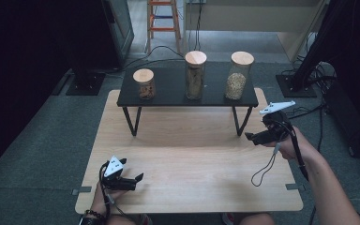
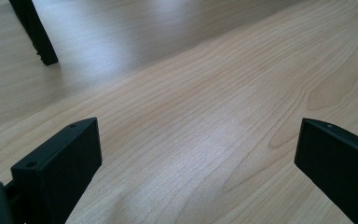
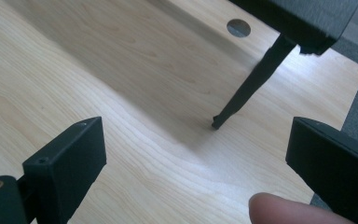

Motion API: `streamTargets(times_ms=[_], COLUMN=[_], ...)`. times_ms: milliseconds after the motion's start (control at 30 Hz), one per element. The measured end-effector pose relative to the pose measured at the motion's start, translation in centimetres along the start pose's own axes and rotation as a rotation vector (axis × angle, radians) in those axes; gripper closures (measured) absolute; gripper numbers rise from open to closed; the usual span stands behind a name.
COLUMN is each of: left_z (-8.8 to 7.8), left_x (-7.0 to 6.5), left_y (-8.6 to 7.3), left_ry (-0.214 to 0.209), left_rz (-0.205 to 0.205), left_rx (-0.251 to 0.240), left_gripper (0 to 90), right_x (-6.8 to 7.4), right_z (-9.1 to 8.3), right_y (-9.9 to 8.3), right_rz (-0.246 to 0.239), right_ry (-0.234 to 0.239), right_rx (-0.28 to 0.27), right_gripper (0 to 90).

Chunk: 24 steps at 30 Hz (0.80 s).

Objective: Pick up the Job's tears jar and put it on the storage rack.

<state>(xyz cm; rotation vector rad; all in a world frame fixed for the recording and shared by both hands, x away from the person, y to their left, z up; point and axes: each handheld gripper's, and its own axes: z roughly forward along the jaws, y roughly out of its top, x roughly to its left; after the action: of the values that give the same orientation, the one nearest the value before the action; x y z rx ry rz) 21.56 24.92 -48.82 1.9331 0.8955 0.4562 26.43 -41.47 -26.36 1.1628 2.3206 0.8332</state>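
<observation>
While both grippers hang empty with jaws spread, the left gripper point(image 1: 138, 178) low over the wooden table point(image 1: 192, 168) and the right gripper point(image 1: 249, 137) nearer the black shelf point(image 1: 168, 96), three cork-lidded glass jars wait there: a short jar point(image 1: 144, 84), a tall jar point(image 1: 195, 75) and a grain jar point(image 1: 237, 76), each holding dry brownish food, raised for easy reach.
</observation>
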Motion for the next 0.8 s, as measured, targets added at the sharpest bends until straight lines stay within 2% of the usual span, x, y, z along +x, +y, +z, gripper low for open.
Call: streamTargets(times_ms=[800], left_z=[0.0], left_x=[0.0], left_y=[0.0], left_ry=[-0.002], left_rz=[0.005], left_rx=[0.002], left_gripper=[0.6], right_x=[1.1], right_z=[2.2], right_y=[-3.2], right_rz=[-0.005], right_ry=[-0.038], right_rx=[0.016], right_gripper=[4.8])
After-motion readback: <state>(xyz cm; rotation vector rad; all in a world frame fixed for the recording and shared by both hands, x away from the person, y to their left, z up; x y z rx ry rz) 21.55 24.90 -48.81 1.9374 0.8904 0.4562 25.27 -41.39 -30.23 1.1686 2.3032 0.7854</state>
